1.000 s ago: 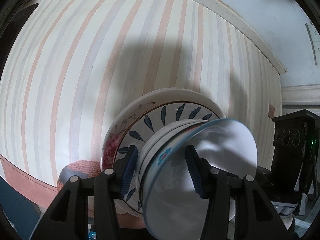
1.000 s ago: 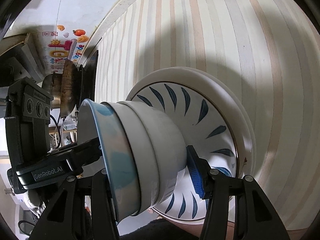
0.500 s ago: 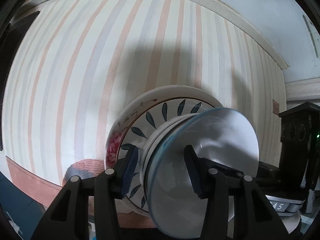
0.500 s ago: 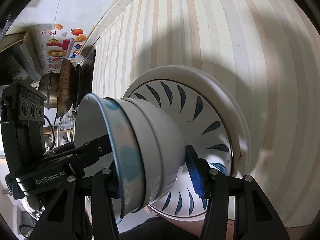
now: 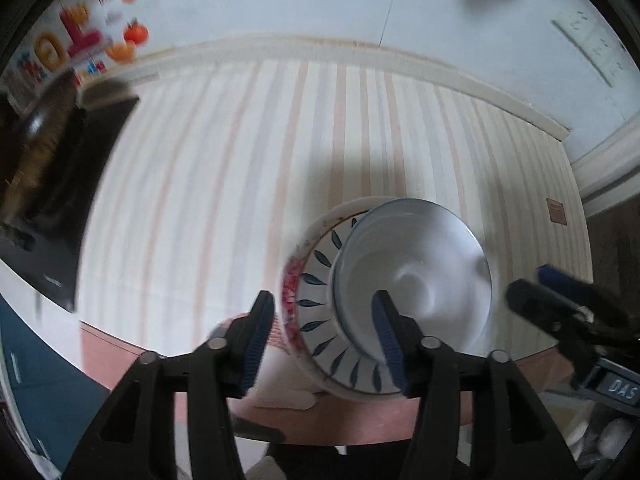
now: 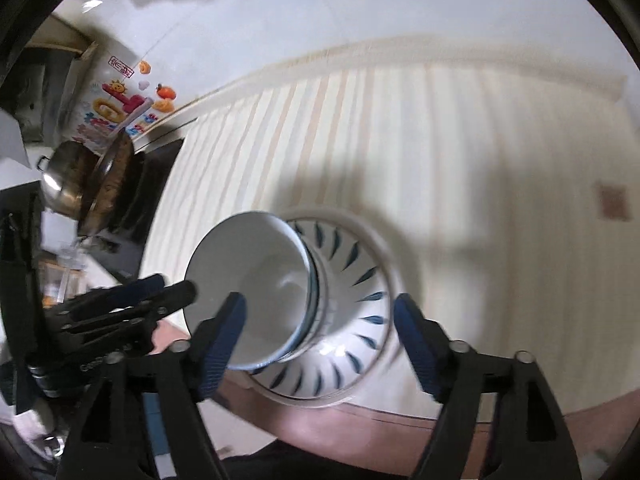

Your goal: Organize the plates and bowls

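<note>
A stack of plates with a blue-leaf plate (image 5: 316, 304) on top sits on the striped table; it also shows in the right wrist view (image 6: 360, 320). Nested bowls (image 5: 416, 284) stand on it, seen too in the right wrist view (image 6: 256, 280). My left gripper (image 5: 324, 344) is open, its fingers apart in front of the stack's left rim. My right gripper (image 6: 320, 340) is open, fingers wide on either side of the stack without touching it. The right gripper also shows at the right of the left wrist view (image 5: 560, 308).
The striped tablecloth (image 5: 240, 160) covers the table, with a pink front edge (image 5: 120, 348). A black stove with a metal pot (image 6: 72, 180) is at the far left. A woven coaster (image 5: 240, 320) lies under the stack's left side.
Both grippers have pulled back and tilted up from the stack. Earlier their fingers were close around the plates and bowls; now the stack sits farther off and both views are blurred by motion.
</note>
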`<action>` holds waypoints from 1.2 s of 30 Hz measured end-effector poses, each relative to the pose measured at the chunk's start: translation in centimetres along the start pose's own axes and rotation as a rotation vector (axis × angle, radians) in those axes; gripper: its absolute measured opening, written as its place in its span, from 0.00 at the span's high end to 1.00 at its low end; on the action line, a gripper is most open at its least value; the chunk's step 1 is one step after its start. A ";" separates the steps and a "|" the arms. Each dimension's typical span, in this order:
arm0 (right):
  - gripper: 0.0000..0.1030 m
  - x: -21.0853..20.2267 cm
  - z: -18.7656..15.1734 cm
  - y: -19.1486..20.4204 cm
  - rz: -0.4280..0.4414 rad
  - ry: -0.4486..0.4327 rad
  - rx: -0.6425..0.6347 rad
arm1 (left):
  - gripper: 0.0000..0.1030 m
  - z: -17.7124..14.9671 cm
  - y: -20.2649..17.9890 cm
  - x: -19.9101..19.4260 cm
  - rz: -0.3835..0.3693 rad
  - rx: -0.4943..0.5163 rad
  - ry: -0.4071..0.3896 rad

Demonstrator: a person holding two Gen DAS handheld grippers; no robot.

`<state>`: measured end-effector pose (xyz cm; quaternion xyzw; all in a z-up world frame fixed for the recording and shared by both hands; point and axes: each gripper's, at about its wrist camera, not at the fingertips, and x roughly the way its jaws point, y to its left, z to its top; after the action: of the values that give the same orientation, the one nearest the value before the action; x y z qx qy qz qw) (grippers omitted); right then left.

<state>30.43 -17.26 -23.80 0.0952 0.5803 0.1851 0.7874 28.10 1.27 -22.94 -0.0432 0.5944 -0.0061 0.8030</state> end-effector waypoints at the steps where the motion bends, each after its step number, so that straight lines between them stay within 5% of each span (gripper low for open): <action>1: 0.14 -1.0 -0.3 0.4 -0.032 -0.028 -0.007 | 0.35 -0.3 0.1 -0.8 0.005 0.010 -0.024; 4: 0.12 -3.9 -1.6 2.2 -0.114 -0.095 -0.018 | 0.18 -1.3 0.7 -2.9 0.020 0.028 -0.084; 10: 0.11 -9.1 -4.9 5.8 -0.223 -0.223 -0.032 | 0.16 -3.6 1.8 -7.5 0.028 0.049 -0.194; 21: 0.09 -18.7 -12.5 10.9 -0.273 -0.379 -0.027 | 0.16 -10.1 2.6 -16.6 0.000 0.059 -0.344; 36: 0.08 -30.8 -28.1 16.0 -0.298 -0.529 -0.107 | 0.16 -22.6 2.1 -26.2 0.037 0.026 -0.472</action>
<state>-7.04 -16.89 0.46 0.0122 0.3521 0.0666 0.9335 -1.24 3.59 -4.66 -0.0222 0.3907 0.0113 0.9202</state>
